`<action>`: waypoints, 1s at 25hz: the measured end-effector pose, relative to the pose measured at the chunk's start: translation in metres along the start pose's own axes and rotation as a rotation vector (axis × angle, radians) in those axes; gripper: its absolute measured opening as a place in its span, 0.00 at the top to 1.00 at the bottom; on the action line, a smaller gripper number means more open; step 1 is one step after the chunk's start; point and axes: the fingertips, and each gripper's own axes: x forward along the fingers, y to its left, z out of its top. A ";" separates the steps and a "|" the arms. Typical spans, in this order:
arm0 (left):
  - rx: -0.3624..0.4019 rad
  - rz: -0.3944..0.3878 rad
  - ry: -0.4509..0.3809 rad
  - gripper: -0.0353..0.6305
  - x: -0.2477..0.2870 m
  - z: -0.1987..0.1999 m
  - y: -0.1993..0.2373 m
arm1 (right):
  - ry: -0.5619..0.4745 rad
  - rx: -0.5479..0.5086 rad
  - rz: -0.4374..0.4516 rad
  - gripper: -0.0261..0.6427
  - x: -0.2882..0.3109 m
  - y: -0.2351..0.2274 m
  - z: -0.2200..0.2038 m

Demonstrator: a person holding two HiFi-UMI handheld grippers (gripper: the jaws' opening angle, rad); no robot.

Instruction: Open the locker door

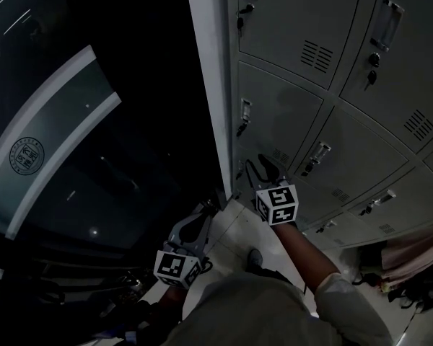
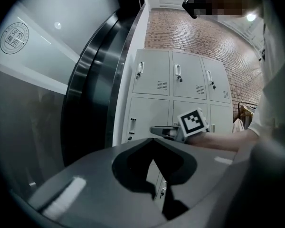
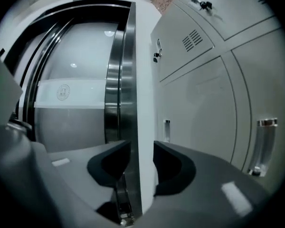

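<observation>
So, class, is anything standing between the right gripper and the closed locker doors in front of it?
Nothing visible does. The right gripper, open and empty, is right beside the closed locker doors; only open space shows between them.

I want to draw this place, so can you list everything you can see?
lockers: one bank of many doors, grey, right side, all shut
handles: one per door, silver, at each door's edge
glass wall: one, dark with a pale curved band, left of the lockers
round emblem: one, pale, on that band
brick wall: one, reddish brown, above the lockers
hanging cloth: some, pinkish, far lower right
floor: pale tiles, at the lockers' foot
left hand-held gripper: one, grey with a black-and-white cube, jaws together, empty
right hand-held gripper: one, same look, jaws apart, empty, by a low locker
arm: one, behind the right gripper, with a pale sleeve
</observation>
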 end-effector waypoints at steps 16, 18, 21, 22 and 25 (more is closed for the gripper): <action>-0.023 0.060 -0.022 0.78 0.006 -0.024 0.022 | 0.161 -0.058 -0.002 0.61 0.143 -0.053 -0.038; -0.034 0.076 -0.018 0.78 0.005 -0.028 0.026 | 0.150 -0.059 0.006 0.61 0.152 -0.054 -0.041; -0.040 0.091 -0.013 0.78 0.006 -0.031 0.032 | 0.146 -0.059 0.002 0.61 0.166 -0.058 -0.042; -0.035 0.091 -0.013 0.78 0.006 -0.031 0.034 | 0.154 -0.057 -0.008 0.61 0.170 -0.060 -0.043; -0.039 0.105 -0.007 0.78 0.007 -0.033 0.038 | 0.164 -0.054 -0.064 0.61 0.180 -0.068 -0.044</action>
